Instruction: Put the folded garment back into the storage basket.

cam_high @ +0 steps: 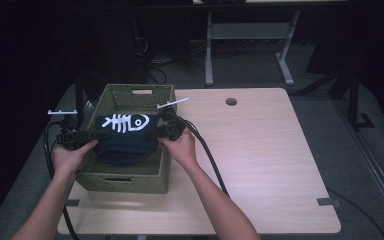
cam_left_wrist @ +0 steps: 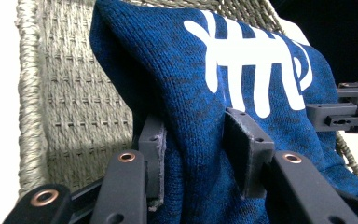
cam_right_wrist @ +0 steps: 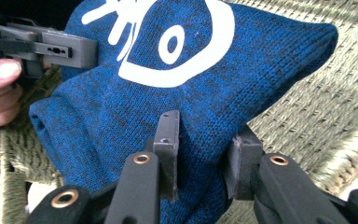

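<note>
A dark blue knit garment [cam_high: 125, 144] with a white fish-skeleton print hangs folded over a green woven basket [cam_high: 130, 90], its lower part down inside. My left gripper [cam_high: 87, 135] grips the garment's left edge. In the left gripper view the fabric [cam_left_wrist: 191, 93] bulges between the two pads [cam_left_wrist: 244, 149] of my left gripper [cam_left_wrist: 198, 154]. My right gripper [cam_high: 162, 131] grips the right edge. In the right gripper view a fold of the knit [cam_right_wrist: 200, 112] sits between the pads of my right gripper [cam_right_wrist: 204, 154], over the basket wall [cam_right_wrist: 307, 102].
The basket stands at the left of a light wood table [cam_high: 260, 150], near its front edge. Cables [cam_high: 207, 155] trail from both grippers across the table. A round cable hole [cam_high: 231, 101] lies at the back. Table legs and dark floor lie beyond.
</note>
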A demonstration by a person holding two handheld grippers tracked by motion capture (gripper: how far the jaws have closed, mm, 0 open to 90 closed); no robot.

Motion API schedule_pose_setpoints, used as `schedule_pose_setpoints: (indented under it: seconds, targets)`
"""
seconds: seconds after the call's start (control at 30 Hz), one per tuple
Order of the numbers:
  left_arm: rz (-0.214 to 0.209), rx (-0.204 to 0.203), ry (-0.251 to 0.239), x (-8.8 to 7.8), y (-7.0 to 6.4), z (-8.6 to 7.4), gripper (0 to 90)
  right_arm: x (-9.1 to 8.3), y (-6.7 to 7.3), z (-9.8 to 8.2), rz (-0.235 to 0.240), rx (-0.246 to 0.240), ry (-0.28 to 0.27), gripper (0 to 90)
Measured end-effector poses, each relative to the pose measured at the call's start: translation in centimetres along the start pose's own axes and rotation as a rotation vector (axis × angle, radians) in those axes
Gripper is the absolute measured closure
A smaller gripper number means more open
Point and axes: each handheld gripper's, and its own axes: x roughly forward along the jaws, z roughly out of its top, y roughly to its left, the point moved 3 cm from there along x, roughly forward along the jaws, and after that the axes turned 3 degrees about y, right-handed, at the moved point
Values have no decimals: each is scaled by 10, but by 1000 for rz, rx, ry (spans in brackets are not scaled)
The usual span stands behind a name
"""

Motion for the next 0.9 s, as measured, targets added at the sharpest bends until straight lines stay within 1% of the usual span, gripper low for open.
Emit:
schedule_pose_setpoints:
  seconds: [0.07, 0.1, 0.13, 0.17, 0.2, 0.23, 0.27, 0.3, 0.33, 0.37, 0.4, 0.43, 0.47, 0.5, 0.53, 0.57, 0.6, 0.67, 0.73, 0.8, 0.83, 0.9]
  targets:
    - [4, 3, 1, 0, 0, 0, 610, 0, 0, 0, -1, 0, 0, 694]
    - [14, 9, 2, 0, 1, 0, 602, 0, 0, 0, -8, 0, -6, 690]
    - [14, 9, 2, 0, 1, 0, 579, 0, 0, 0, -8, 0, -6, 690]
    - [51, 30, -1, 0, 1, 1, 536, 0, 0, 0, -22, -8, 0, 654]
    - [51, 30, -1, 0, 1, 1, 488, 0, 1, 0, -31, -17, 4, 620]
    - [88, 43, -15, -1, 2, 2, 476, -1, 1, 1, -40, -31, 0, 550]
    - [88, 43, -15, -1, 2, 2, 474, -1, 1, 1, -40, -31, 0, 550]
    - [99, 31, -35, -4, 4, 2, 468, -4, 2, 3, -79, -55, -11, 509]
    - [99, 31, -35, -4, 4, 2, 465, -4, 2, 3, -79, -55, -11, 509]
    - [101, 31, -66, -9, 4, 3, 469, -6, 3, 5, -94, -74, -9, 469]
    - [99, 27, -71, -10, 4, 3, 469, -9, 4, 6, -102, -84, -20, 469]
    - [89, 23, -77, -12, 4, 4, 468, -11, 4, 7, -96, -83, -30, 474]
    - [89, 23, -77, -12, 4, 4, 469, -13, 5, 8, -76, -77, -35, 478]
    - [75, 25, -85, -14, 2, 3, 470, -16, 5, 8, -68, -79, -41, 478]
    - [75, 25, -85, -14, 2, 3, 470, -16, 5, 8, -68, -79, -41, 478]
    - [52, 21, -92, -14, -2, 3, 470, -20, 6, 9, -58, -83, -45, 479]
    - [44, 27, -96, -15, -4, 3, 470, -22, 6, 9, -39, -76, -42, 479]
    - [26, 32, -106, -16, -9, 3, 470, -27, 6, 9, -30, -79, -53, 479]
    - [15, 39, -115, -18, -13, 4, 468, -33, 6, 8, 0, -73, -63, 479]
    - [9, 46, -114, -19, -15, 4, 468, -38, 6, 8, 10, -72, -72, 479]
    - [-10, 47, -125, -21, -19, 5, 467, -41, 5, 8, 19, -70, -73, 479]
    - [-32, 42, -122, -21, -22, 5, 459, -46, 4, 7, 24, -72, -81, 475]
